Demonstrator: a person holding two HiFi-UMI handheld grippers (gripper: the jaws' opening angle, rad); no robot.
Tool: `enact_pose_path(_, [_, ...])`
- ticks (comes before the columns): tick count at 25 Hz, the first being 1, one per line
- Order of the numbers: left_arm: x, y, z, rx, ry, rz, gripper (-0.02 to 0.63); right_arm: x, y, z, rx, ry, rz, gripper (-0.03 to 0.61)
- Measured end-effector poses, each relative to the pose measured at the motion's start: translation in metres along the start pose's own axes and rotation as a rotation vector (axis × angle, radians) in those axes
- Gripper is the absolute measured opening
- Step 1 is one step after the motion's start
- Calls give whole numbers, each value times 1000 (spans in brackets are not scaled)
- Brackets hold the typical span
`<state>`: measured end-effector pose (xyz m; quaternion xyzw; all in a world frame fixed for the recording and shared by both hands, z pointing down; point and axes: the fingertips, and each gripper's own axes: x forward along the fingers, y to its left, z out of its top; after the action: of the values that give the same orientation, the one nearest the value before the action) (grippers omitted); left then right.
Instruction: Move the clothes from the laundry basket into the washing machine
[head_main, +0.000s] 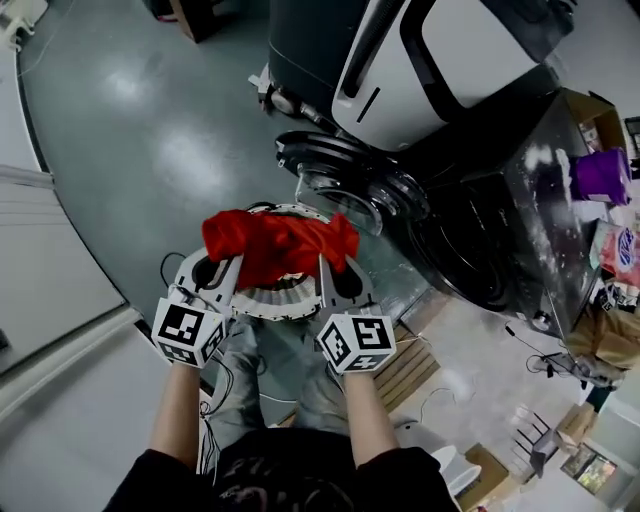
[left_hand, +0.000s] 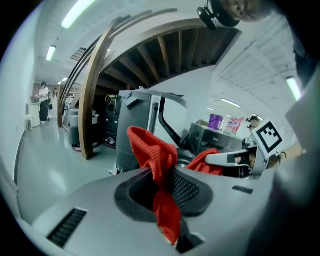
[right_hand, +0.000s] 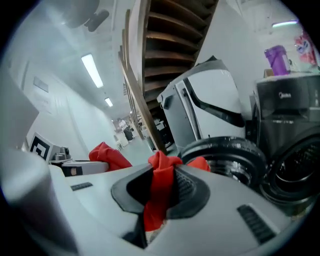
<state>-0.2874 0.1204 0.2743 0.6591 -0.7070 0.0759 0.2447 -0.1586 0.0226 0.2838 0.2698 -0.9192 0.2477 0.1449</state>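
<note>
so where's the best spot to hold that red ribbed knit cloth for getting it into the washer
By its two bunched ends, from the person's side, as now: left gripper on one, right gripper on the other. The red ribbed knit cloth is limp, so end grips likely keep it from sagging on the way to the dark washer opening.

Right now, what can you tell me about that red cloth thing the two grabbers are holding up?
The red cloth looks like soft, ribbed knit fabric, bunched and wrinkled. It hangs stretched between the left gripper and the right gripper. Each one pinches a bunched end between its jaws, with a bit poking out past them. The cloth is up above the white laundry basket, in front of the open washing machine door.
</note>
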Motion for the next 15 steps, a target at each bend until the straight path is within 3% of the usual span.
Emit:
enact_pose_path(7, [-38,-35,129,145,-136,-101,63,-61,37,124,-24,-163,-28,54])
enact_pose_path(10, [-45,-55,166,188,-176,-165,63,-92,42,158,-50,-221,-72,54])
enact_pose_path(15, [-44,-109,215,281,-230,-303,63,-158,24,204,20,-343,-192,54])
